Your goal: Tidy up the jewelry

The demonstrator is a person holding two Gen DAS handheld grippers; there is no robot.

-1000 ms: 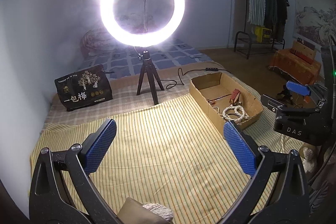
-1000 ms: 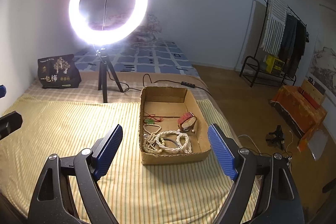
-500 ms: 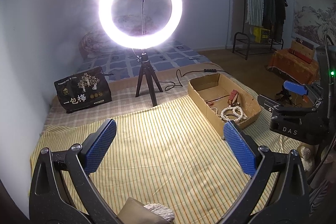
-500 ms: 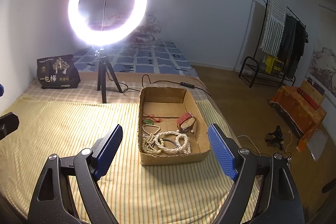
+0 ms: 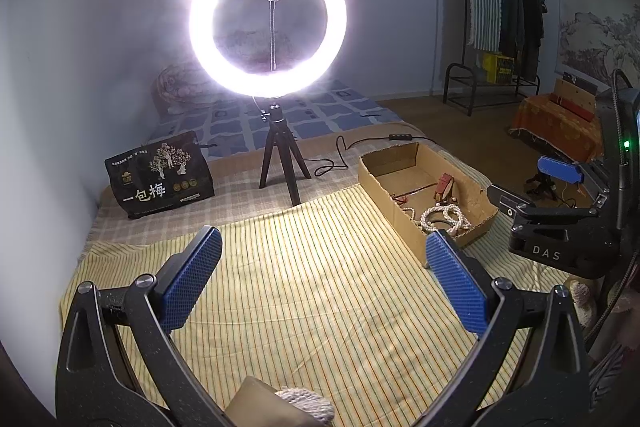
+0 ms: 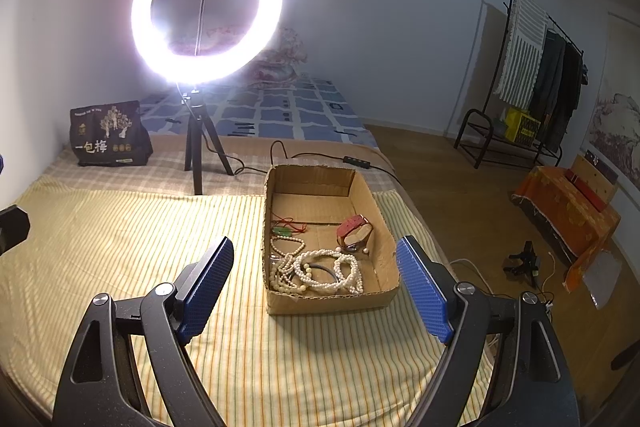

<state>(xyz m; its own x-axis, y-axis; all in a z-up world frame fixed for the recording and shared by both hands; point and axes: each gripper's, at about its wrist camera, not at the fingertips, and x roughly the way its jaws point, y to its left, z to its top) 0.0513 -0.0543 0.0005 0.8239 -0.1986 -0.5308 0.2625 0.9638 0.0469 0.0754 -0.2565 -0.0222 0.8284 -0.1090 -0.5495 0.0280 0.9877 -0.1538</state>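
Note:
An open cardboard box rests on the yellow striped cloth. Inside it lie white pearl strands, a red watch and a red cord with green pieces. My right gripper hovers just in front of the box, open, with nothing between its blue pads. My left gripper hangs open over bare cloth to the left of the box. The right gripper also shows at the right edge of the left wrist view, its blue pad beyond the box.
A lit ring light on a black tripod stands behind the cloth, its cable trailing past the box. A black printed bag leans at the back left. The bed edge drops to a wooden floor on the right.

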